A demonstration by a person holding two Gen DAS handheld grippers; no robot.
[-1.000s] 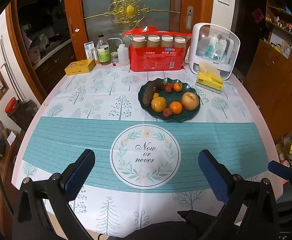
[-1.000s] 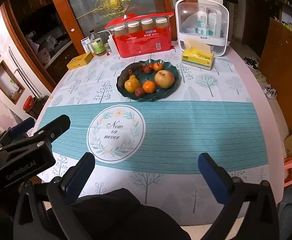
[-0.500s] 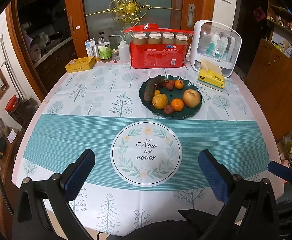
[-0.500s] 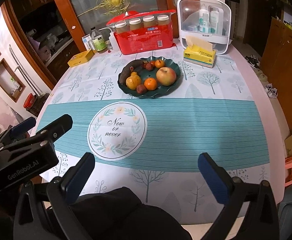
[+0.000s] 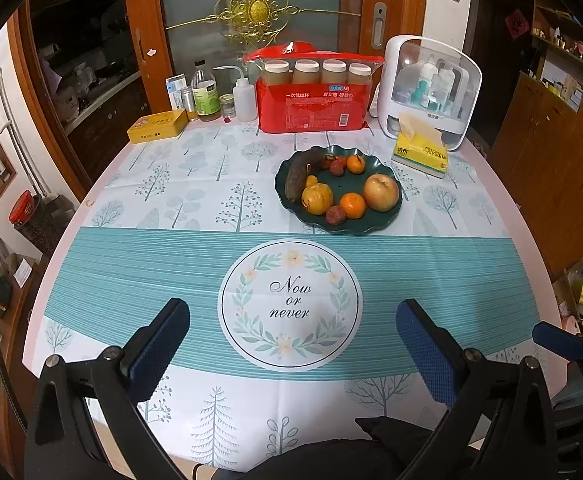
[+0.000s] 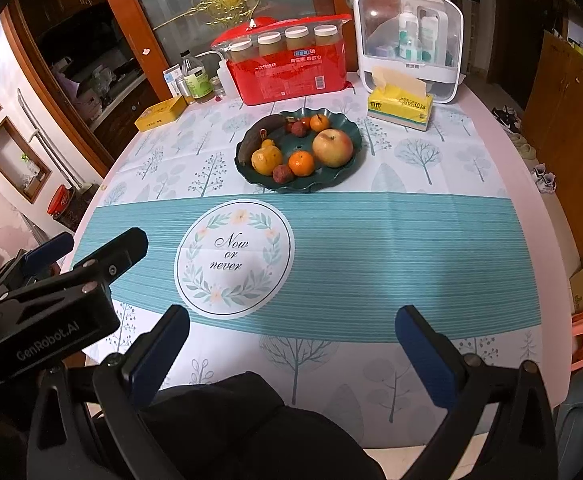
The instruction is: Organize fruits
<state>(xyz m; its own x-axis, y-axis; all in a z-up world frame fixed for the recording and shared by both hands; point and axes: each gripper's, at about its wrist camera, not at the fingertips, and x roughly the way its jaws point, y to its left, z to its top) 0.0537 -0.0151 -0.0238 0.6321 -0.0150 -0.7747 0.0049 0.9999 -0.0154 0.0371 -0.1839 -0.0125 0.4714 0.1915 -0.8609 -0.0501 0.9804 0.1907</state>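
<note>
Both grippers hang over the near edge of the round surface point(image 5: 503, 240), well short of the fruit. The left gripper point(image 5: 291, 344) has its fingers spread wide with nothing between them, and the right gripper point(image 6: 291, 352) is likewise wide and empty; in the right wrist view the left gripper's black body sits at the near left.

The fruit lies in a dark green scalloped plate point(image 5: 375, 228) past the teal band of the cloth, right of centre. It holds an apple point(image 5: 380, 192) on the right, a yellow pear-like fruit point(image 5: 317, 199) on the left, a brown elongated fruit point(image 5: 297, 174) along the far left rim, a tangerine point(image 5: 352, 205) near the front, another tangerine point(image 5: 355, 163) at the back, and small reddish fruits point(image 5: 335, 215).

Between grippers and plate the cloth is bare but for the printed round emblem point(image 5: 289, 304). Behind the plate stand a red package of cups point(image 5: 311, 108), a white cosmetics case point(image 5: 431, 88) and, just right of the plate, a yellow tissue pack point(image 5: 421, 152). At the far left are a yellow tin point(image 5: 157, 126) and some bottles point(image 5: 205, 94).
</note>
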